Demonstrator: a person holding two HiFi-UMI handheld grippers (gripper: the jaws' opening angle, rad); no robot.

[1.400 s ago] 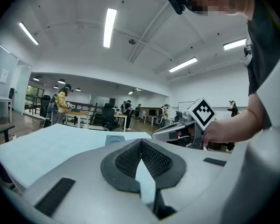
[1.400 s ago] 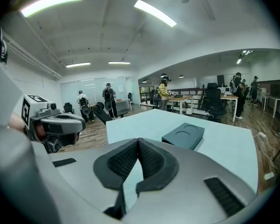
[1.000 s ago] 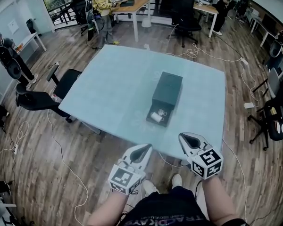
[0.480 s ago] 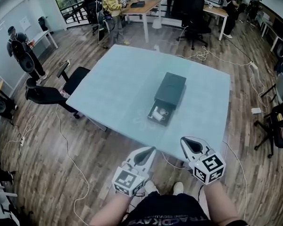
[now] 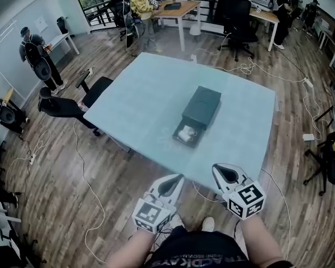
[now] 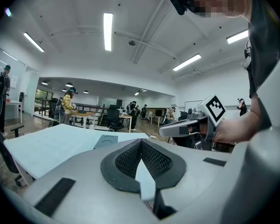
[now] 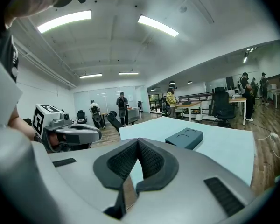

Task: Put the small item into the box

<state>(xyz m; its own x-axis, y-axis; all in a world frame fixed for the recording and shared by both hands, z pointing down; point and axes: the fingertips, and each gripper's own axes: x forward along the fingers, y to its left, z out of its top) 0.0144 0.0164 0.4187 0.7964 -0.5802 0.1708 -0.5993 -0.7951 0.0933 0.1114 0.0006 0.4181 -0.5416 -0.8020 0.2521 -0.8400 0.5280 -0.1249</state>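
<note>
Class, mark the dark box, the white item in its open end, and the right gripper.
box [image 5: 203, 105], head view, on its lid.
white item [image 5: 184, 133], head view, on its middle.
right gripper [image 5: 218, 168], head view, at its closed fingertips.

Head view: high above, facing steeply down, set off from the near edge of the surface [image 5: 139, 105].

Left gripper view: low, near level, looking along the left claw [image 6: 141, 146] across the surface.

Right gripper view: likewise along the right claw [image 7: 137, 141].

All three share the surface and the dark box [image 5: 204, 106]. Each gripper view catches the opposite claw.
</note>
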